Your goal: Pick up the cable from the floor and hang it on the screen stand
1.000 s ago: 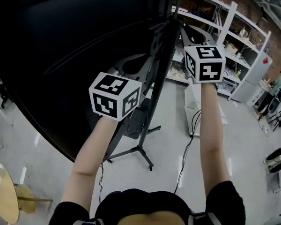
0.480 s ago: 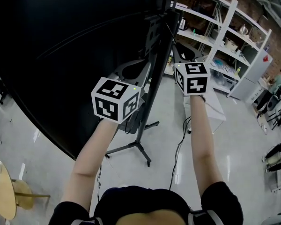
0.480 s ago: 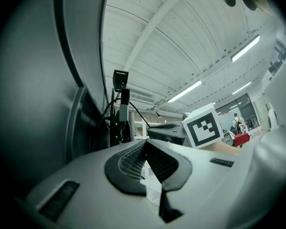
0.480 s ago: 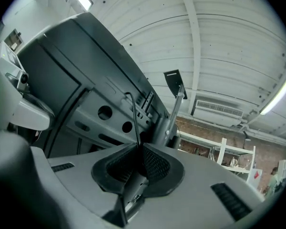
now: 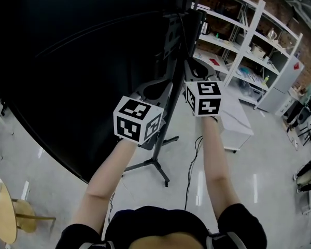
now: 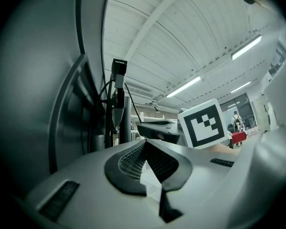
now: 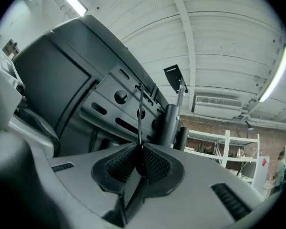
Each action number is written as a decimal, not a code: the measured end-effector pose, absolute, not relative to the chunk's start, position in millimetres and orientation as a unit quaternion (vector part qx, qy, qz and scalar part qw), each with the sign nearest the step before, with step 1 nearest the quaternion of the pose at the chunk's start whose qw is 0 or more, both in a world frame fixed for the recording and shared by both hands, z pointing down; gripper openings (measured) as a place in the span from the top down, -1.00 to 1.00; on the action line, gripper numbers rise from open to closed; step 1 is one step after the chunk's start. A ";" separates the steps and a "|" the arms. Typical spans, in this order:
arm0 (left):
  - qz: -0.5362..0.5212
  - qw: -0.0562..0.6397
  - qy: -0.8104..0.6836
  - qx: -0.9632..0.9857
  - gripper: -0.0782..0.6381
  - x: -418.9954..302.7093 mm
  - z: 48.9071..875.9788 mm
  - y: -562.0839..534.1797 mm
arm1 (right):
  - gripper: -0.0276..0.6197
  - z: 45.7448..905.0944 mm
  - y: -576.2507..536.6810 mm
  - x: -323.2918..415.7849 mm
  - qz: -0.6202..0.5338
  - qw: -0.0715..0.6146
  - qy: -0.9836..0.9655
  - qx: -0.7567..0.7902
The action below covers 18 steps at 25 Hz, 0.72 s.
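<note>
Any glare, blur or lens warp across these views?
Head view: fisheye bows the shelves, lamp streaks glare on the floor, screen nearly black. Left gripper view: ceiling lights blown out, corners vignetted. Right gripper view: cable crisp, corners vignetted too.

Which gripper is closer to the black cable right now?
Right. The right gripper is clamped on the cable; the left gripper is off to the side, jaws together, holding nothing.

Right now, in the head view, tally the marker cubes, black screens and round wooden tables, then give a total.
Marker cubes: 2
Black screens: 1
Round wooden tables: 1
Total: 4
</note>
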<state>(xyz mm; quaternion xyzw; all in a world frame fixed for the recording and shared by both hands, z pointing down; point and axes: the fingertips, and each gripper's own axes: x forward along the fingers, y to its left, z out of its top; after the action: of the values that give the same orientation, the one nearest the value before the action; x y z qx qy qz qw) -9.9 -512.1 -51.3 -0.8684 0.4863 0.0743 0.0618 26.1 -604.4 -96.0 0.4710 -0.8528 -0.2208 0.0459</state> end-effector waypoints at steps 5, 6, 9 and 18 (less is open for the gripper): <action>0.078 0.063 0.475 -0.874 0.76 -0.9 -36.3 -512.7 | 0.74 -90.2 -603.5 17.8 -0.215 0.011 -0.852 0.477; 0.078 0.065 0.474 -0.875 0.76 0.1 -33.5 -512.4 | 0.74 -89.5 -603.6 16.3 -0.212 0.005 -0.853 0.476; 0.073 0.074 0.472 -0.876 0.76 1.7 -25.2 -513.5 | 0.74 -89.6 -605.3 15.4 -0.194 -0.020 -0.859 0.474; 0.073 0.067 0.463 -0.881 0.76 5.2 -13.3 -518.7 | 0.73 -104.2 -597.5 29.9 -0.194 -0.095 -0.848 0.484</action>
<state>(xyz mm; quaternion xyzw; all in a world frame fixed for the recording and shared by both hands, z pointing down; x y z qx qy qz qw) 5.2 -518.7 -13.3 -0.8808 0.4629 0.0735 0.0675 29.9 -597.5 -104.2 0.4836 -0.8482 -0.1942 -0.0948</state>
